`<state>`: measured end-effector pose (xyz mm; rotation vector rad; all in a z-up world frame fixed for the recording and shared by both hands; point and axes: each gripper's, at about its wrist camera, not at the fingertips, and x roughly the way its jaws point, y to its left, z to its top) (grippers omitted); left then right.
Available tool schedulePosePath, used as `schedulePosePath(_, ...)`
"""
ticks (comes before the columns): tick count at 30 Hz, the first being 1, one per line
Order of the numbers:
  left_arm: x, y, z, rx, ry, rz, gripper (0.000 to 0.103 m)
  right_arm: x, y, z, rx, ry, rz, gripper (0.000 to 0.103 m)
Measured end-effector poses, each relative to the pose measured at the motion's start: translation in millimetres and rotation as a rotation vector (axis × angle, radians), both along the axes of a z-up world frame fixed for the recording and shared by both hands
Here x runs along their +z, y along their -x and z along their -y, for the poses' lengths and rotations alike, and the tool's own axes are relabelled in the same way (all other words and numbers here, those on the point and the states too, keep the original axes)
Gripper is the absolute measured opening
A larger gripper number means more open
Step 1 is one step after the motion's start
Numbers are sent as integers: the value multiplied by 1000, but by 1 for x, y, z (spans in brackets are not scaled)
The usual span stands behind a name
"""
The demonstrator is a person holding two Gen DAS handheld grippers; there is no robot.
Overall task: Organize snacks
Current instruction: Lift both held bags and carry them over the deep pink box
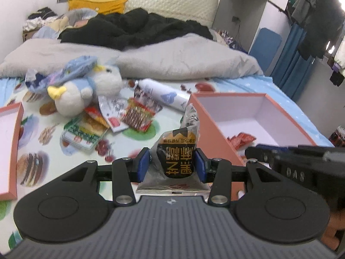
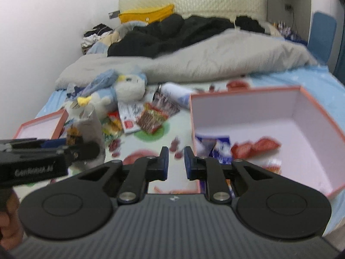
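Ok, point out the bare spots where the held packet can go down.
Free: the far half of the pink box, behind the red packets, and the sheet between the box's left wall and the striped packet. Crowded: around the plush toy, where wrappers overlap. The left gripper holds the black-and-orange packet.

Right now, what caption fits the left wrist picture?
Left gripper clamps a black-and-orange snack packet beside the pink box on the bed.
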<state>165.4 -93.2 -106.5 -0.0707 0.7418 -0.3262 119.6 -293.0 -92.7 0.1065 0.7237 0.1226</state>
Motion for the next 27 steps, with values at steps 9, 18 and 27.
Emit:
schedulePosePath(9, -45, 0, -22, 49, -26, -99, 50, -54, 19, -32, 76, 38, -80, 57)
schedulePosePath(18, -74, 2, -40, 89, -19, -168, 50, -82, 18, -79, 142, 261, -34, 64)
schedulePosePath(27, -86, 4, -47, 103, -17, -195, 50, -117, -1, -89, 100, 311, -108, 63)
